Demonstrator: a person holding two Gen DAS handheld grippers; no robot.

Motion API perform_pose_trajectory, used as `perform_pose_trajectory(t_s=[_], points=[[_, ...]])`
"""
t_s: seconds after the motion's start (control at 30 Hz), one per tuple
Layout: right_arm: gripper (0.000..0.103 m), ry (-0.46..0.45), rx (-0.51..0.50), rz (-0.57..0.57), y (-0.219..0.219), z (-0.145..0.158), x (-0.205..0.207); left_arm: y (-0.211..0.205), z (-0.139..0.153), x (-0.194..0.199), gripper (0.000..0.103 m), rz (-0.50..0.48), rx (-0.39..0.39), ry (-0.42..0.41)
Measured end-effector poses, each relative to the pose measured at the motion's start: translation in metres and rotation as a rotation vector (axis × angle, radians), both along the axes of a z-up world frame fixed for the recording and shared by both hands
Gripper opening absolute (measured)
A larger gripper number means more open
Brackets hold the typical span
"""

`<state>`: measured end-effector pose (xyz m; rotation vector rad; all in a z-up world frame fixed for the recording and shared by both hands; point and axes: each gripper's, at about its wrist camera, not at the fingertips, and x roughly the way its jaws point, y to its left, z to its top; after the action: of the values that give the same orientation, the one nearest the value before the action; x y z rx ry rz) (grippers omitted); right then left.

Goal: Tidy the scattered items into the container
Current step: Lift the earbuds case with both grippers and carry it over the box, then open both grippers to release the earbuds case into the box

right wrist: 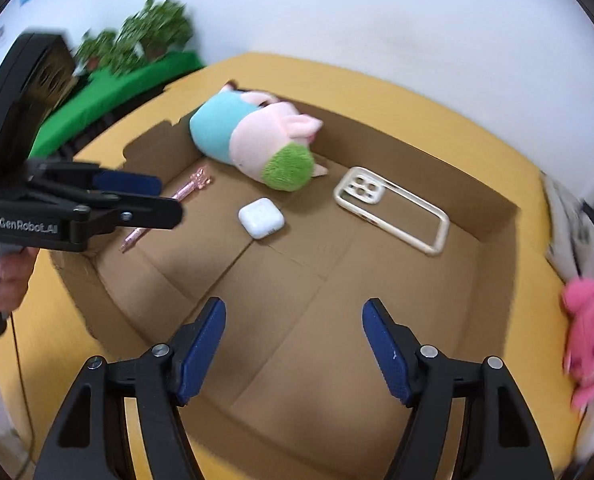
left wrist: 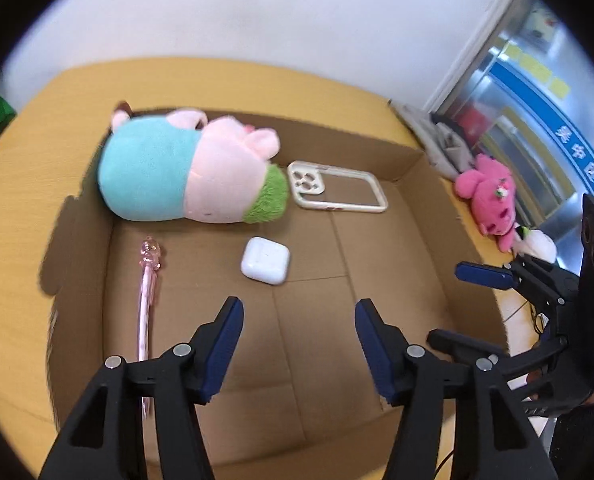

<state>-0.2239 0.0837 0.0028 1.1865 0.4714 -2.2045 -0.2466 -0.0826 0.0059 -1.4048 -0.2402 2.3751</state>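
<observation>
Both my left gripper (left wrist: 299, 320) and right gripper (right wrist: 293, 322) hung open, empty, above the cardboard box (left wrist: 397, 280); next, I judged, the pink plush (left wrist: 491, 198) outside needed fetching.

both wrist views look down (steeply, close) into one shared cardboard box (left wrist: 397, 160).

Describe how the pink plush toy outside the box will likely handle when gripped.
The pink plush toy looks soft, so it probably squashes between the fingers. Its limbs may flop when lifted. Lying slumped on the yellow table, it seems unlikely to roll.
</observation>
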Motion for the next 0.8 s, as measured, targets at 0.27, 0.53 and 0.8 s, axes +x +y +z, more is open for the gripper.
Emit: perform_pose_trajectory(t_s=[0.27,0.53,0.8], points=[[0.075,-0.065,-0.072,0.127,-0.025,-0.040,-0.037,0.036,-0.045,-0.057,0.057,-0.073,-0.167,-0.096],[0.076,-0.096,-0.102,0.118,-0.013,-0.054,-0.042,0.055,-0.069,-0.066,0.037,-0.160,-0.257,-0.116],[0.078,-0.108,-0.055,0.141,-0.010,-0.056,-0.040,0.080,-0.076,-0.060,0.001,-0.261,-0.313,-0.108]])
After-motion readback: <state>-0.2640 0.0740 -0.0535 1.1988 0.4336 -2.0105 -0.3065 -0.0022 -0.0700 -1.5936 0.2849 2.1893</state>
